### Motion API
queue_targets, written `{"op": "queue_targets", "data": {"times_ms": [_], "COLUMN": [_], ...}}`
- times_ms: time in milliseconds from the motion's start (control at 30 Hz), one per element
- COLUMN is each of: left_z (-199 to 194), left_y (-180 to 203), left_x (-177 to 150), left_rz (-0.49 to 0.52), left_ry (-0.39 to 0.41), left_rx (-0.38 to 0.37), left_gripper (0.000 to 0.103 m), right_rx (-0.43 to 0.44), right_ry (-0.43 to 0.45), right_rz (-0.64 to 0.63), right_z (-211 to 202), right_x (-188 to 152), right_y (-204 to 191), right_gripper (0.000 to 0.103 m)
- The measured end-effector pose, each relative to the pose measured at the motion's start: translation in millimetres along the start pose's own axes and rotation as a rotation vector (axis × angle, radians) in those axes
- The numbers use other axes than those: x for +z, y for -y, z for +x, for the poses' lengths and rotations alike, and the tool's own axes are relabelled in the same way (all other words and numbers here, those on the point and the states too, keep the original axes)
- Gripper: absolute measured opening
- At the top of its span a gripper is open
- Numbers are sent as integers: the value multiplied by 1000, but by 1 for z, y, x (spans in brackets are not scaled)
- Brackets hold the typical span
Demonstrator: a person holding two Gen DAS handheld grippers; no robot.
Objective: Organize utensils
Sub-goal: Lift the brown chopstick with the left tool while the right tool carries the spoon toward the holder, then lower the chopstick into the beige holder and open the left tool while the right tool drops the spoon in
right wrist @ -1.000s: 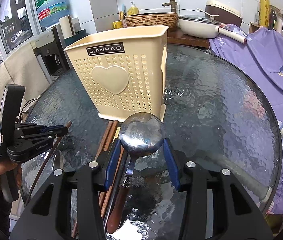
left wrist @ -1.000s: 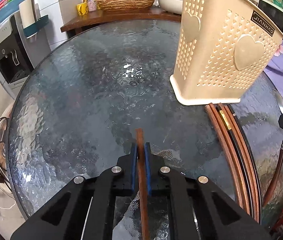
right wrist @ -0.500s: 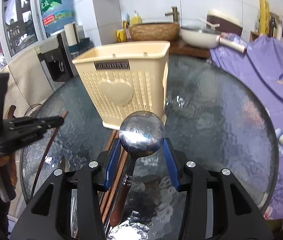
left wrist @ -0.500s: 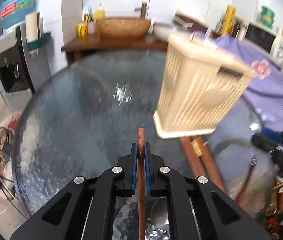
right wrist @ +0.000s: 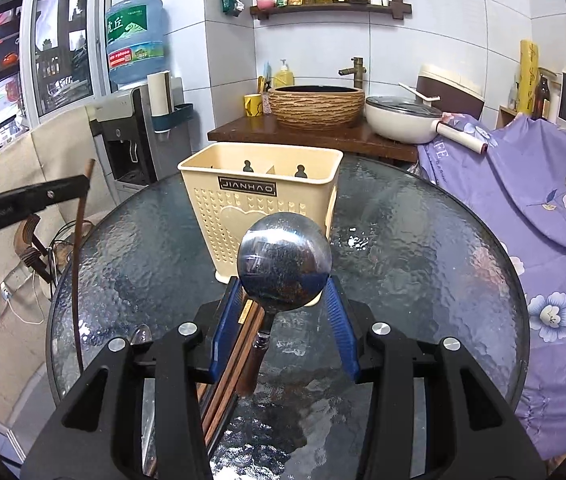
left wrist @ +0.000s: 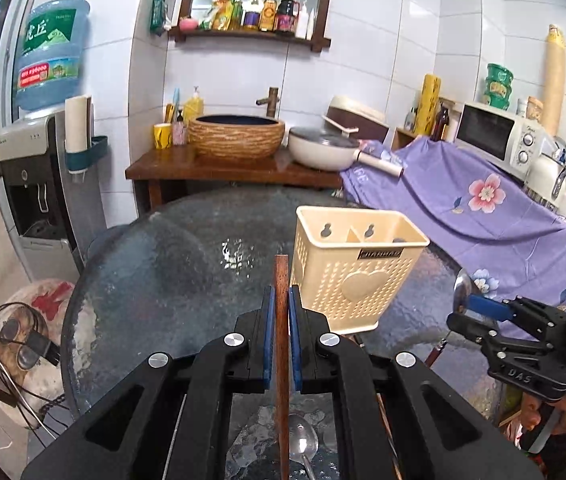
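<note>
Glass table point(right wrist: 423, 240) is carrying the cream utensil holder point(right wrist: 261, 196) mid-surface; left gripper point(left wrist: 279, 312) is pinching a wooden chopstick point(left wrist: 281, 320) tight, while right gripper point(right wrist: 283, 312) is clamping a ladle point(right wrist: 283, 264) by its bowl, near the holder.

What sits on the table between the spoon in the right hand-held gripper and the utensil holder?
Only bare glass table, seen in the right wrist view: nothing stands between the spoon and the beige holder.

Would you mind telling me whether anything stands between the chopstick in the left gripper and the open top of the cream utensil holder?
Nothing visible does: the chopstick sits beside the holder, whose top is open.
</note>
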State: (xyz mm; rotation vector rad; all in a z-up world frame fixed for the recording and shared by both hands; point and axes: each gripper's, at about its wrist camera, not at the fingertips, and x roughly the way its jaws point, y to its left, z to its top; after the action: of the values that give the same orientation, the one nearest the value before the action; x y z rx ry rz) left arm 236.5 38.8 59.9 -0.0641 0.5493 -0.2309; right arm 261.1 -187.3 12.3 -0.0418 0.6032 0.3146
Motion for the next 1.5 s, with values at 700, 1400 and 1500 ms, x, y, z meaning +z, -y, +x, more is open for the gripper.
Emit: {"op": "queue_targets", "data": {"times_ms": [700, 1400, 1500], "left_z": [-23, -50, -63], "left_y": [-1, 4, 10], "left_x": [14, 60, 84], "left_rz": [-15, 5, 13], "left_ry": [70, 170, 221], "left_rx": [-28, -70, -88], "left_gripper": [7, 7, 7], "right_rx": [1, 72, 73], "right_ry": [33, 53, 82], "right_rz": [-37, -33, -43], "right_z": [-14, -25, -31], "right_x": [13, 53, 77], "right_y": [-4, -2, -2], "right_gripper": [44, 44, 44]}}
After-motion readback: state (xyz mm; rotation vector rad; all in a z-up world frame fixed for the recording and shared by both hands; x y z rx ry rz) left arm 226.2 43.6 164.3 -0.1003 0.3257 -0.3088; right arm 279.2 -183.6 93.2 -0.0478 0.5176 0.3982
